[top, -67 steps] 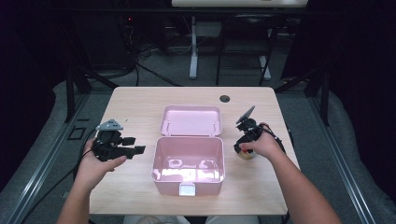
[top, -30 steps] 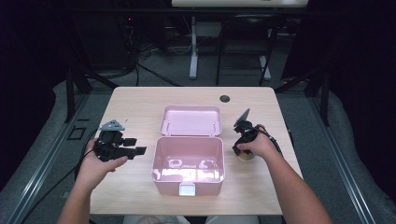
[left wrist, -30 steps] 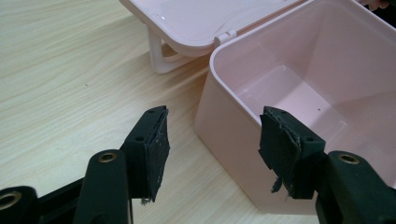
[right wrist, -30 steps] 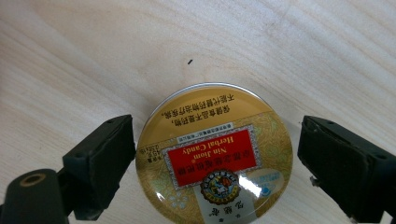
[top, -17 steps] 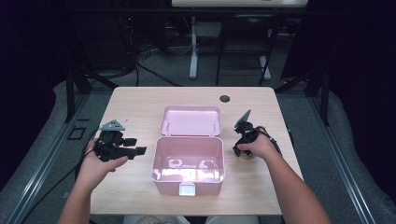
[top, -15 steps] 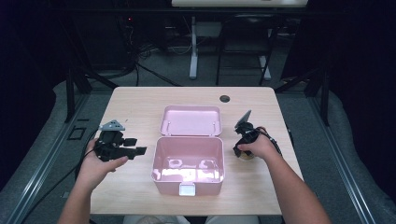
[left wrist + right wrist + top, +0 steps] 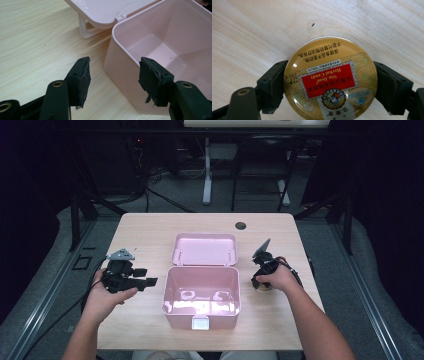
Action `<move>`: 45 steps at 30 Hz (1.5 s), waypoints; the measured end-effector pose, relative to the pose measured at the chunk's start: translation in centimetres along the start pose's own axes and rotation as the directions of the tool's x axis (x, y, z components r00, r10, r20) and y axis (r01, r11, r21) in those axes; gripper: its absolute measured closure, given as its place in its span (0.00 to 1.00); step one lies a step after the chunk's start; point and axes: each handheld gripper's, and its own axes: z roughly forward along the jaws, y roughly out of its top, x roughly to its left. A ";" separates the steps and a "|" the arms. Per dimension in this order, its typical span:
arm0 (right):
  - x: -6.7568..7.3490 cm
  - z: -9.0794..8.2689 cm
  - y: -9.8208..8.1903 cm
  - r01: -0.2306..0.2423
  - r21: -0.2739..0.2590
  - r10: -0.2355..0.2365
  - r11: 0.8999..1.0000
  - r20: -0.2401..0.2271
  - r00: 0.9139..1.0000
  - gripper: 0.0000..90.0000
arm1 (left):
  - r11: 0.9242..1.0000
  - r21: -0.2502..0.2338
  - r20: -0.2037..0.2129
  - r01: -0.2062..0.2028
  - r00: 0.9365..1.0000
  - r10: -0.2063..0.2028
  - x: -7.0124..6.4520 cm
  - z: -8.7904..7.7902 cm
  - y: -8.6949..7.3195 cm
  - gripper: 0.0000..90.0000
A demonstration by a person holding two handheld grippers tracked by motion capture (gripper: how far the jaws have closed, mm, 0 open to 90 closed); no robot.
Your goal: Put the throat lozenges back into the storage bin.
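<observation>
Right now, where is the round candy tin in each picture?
High view: candy tin peeks from under the right hand, right of the pink box.
Right gripper view: middle, between jaws that have just been closing.
Left gripper view: pink box and table instead.
Shared landmark: the wooden table.

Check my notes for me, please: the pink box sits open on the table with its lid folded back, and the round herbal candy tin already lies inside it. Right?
Not quite. The pink box is open with its lid folded back, but the candy tin lies on the table, between the jaws of the right claw. The right gripper view shows this.
</observation>
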 end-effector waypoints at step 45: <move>2.1 -7.8 0.3 0.149 -0.020 -0.148 0.989 0.035 0.988 0.22 | 1.000 0.008 0.002 0.006 1.000 -0.006 0.0 0.3 -0.1 0.46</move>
